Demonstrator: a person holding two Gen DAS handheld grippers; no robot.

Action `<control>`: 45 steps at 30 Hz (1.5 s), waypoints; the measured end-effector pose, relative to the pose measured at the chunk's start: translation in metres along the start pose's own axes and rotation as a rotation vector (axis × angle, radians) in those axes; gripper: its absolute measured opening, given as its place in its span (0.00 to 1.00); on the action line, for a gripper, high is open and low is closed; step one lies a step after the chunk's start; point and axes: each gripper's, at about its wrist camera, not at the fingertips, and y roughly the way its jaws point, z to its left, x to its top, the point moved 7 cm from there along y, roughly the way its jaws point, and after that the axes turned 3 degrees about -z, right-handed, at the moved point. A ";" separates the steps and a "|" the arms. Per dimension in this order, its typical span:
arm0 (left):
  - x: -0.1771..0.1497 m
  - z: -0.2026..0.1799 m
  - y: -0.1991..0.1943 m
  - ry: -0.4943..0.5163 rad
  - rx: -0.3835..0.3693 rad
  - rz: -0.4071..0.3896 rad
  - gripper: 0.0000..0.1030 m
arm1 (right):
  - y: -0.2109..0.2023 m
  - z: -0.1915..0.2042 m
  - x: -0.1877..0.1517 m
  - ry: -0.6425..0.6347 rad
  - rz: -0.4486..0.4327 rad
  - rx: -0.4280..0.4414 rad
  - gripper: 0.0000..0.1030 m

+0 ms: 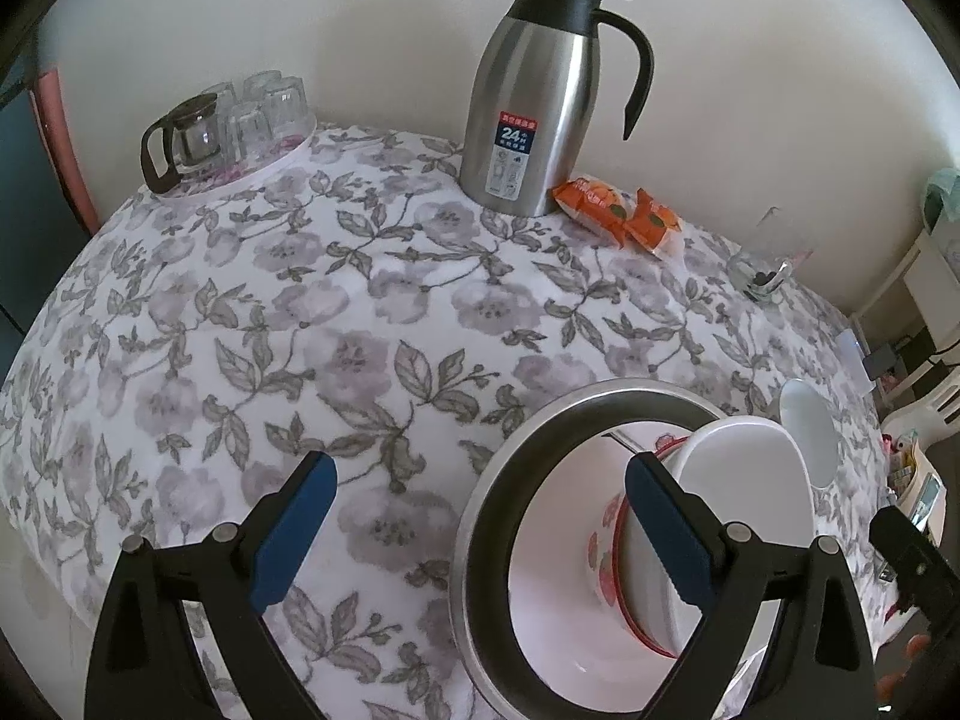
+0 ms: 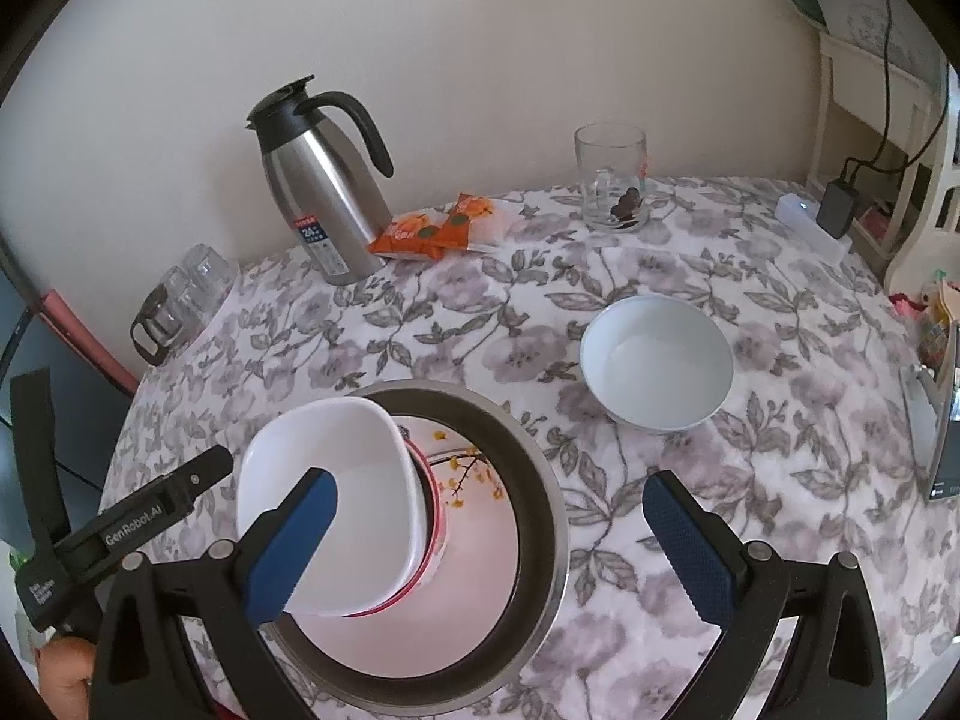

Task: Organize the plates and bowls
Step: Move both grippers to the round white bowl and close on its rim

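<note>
A steel basin (image 1: 474,540) (image 2: 528,468) stands on the flowered tablecloth near the front edge. Inside it a white square bowl (image 1: 744,468) (image 2: 336,480) leans tilted on a red-rimmed flowered bowl (image 1: 606,534) (image 2: 433,516). A round white bowl (image 1: 810,432) (image 2: 657,360) stands alone on the cloth to the right. My left gripper (image 1: 480,516) is open above the basin's left rim, holding nothing. My right gripper (image 2: 492,540) is open over the basin, its left pad in front of the square bowl, its right pad over the cloth.
A steel thermos jug (image 1: 540,102) (image 2: 324,198) and orange snack packets (image 1: 618,210) (image 2: 432,228) sit at the back. Upturned glasses and a glass pot (image 1: 234,132) are back left, a glass mug (image 2: 612,180) back right. A left gripper finger (image 2: 180,486) shows at the left.
</note>
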 end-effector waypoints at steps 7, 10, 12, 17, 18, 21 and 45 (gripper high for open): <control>-0.001 -0.011 -0.004 0.045 -0.018 -0.009 0.94 | -0.001 -0.012 0.004 0.015 0.004 -0.001 1.00; 0.005 -0.017 -0.009 0.067 -0.029 -0.017 0.94 | -0.003 -0.020 0.010 0.040 -0.009 0.007 1.00; 0.014 -0.024 -0.016 0.069 -0.063 -0.019 0.94 | -0.004 -0.028 0.016 0.060 -0.023 0.007 1.00; 0.043 -0.052 -0.035 0.119 -0.088 -0.009 0.94 | -0.004 -0.045 0.027 0.093 -0.035 -0.006 1.00; 0.049 -0.058 -0.039 0.133 -0.087 -0.013 0.94 | -0.004 -0.048 0.028 0.097 -0.036 -0.012 1.00; 0.069 -0.084 -0.050 0.173 -0.088 -0.012 0.94 | -0.003 -0.059 0.033 0.116 -0.039 -0.016 1.00; 0.036 -0.259 0.087 0.265 -0.049 0.316 0.57 | 0.089 -0.181 0.019 0.439 0.070 0.020 0.59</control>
